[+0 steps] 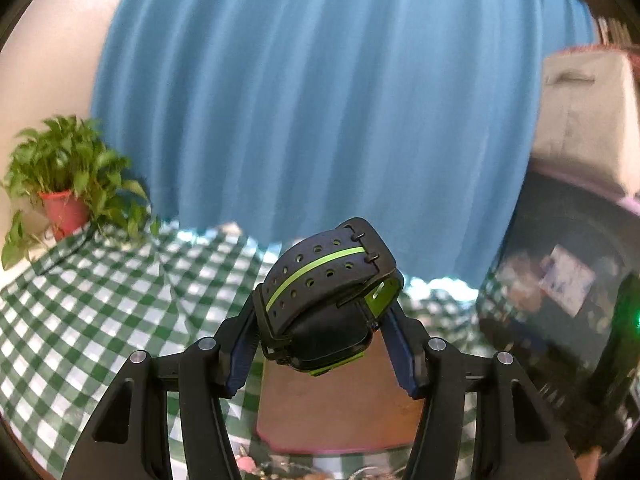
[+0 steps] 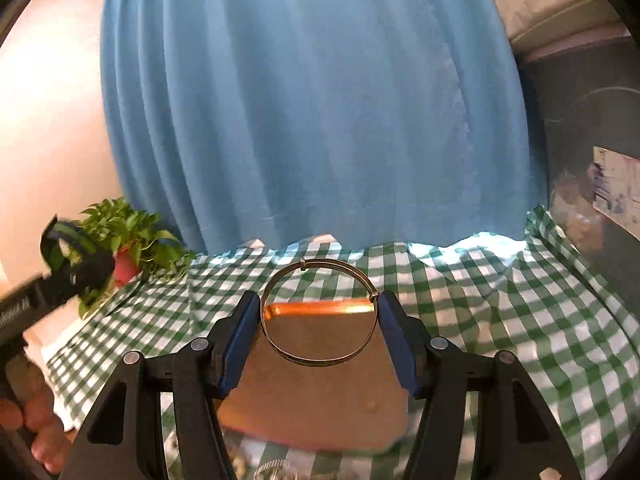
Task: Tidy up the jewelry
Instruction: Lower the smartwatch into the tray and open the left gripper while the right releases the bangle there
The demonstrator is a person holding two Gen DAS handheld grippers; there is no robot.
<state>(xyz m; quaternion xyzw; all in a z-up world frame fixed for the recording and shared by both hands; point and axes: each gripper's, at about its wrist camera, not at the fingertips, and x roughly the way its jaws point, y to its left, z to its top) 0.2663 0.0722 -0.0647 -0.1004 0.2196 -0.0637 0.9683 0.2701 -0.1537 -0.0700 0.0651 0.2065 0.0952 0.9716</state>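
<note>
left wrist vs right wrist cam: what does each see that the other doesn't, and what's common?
Left wrist only: the left hand-held gripper shut on a black wristwatch with a lime-green stripe, seen close up.

Right wrist only: the right hand-held gripper shut on a thin round metal bangle, and the person's fingers at lower left.

Both: the orange rectangular tray, green-and-white checked tablecloth, blue curtain and leafy plant in a red pot.
</note>
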